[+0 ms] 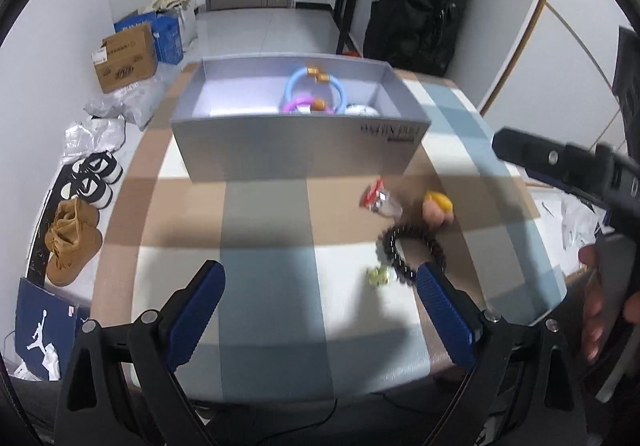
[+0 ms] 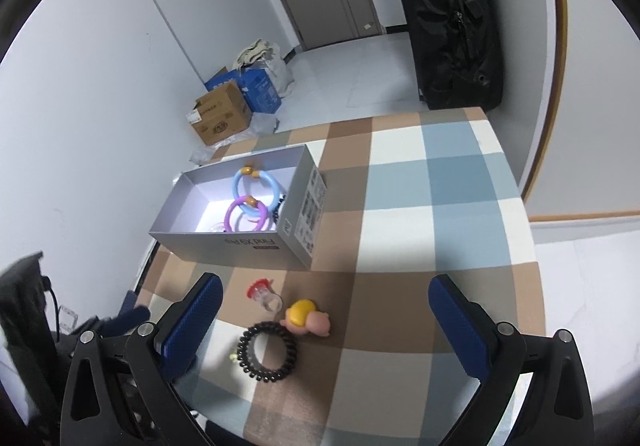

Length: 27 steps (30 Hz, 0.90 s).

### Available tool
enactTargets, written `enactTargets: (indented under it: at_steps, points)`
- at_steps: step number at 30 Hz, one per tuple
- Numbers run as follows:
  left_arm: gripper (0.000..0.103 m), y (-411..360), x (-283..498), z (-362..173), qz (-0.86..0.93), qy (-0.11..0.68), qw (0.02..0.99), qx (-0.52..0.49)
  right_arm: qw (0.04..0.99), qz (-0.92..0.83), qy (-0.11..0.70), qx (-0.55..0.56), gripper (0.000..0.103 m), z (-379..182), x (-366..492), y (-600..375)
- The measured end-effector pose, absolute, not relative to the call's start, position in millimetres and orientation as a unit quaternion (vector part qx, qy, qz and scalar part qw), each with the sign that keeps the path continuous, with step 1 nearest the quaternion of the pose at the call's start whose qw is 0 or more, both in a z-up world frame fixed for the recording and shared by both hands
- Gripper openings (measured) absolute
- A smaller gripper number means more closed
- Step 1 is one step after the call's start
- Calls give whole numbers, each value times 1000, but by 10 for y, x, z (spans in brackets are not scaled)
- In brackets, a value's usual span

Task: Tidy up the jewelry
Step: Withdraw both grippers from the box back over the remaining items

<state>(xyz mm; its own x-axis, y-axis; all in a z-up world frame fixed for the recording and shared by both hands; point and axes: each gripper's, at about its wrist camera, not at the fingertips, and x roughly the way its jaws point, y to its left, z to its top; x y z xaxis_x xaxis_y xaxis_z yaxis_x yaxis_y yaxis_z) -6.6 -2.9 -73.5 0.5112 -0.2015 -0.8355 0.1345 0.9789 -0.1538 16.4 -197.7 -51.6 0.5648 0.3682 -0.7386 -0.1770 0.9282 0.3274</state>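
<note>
Both tools released, holding nothing: left tool (image 1: 320, 294), right tool (image 2: 326, 310). Black bead bracelet (image 2: 267, 350) lies on checked bench (image 2: 420, 246), near grey box (image 2: 256, 246) holding rings (image 2: 252, 191).

Left gripper (image 1: 320, 310) spread wide, right gripper (image 2: 326, 320) likewise, both empty
</note>
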Motion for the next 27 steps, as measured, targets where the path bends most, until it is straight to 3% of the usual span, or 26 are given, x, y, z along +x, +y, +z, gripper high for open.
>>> enactTargets:
  at_steps: [12, 14, 18, 23, 27]
  points:
    - [90, -292, -131, -912, -97, 505, 853, 84, 881, 146, 437, 109, 103, -505, 121, -2040]
    - [80, -319, -126, -927, -102, 502, 854, 94, 880, 145, 439, 111, 103, -511, 128, -2057]
    - [74, -322, -96, -916, -113, 491, 859, 91, 878, 142, 441, 120, 103, -518, 139, -2101]
    - [48, -320, -70, -890, -144, 500, 852, 59, 876, 144, 443, 123, 103, -516, 134, -2110]
    - [34, -349, -105, -862, -157, 498, 851, 59, 875, 145, 444, 123, 103, -515, 134, -2107]
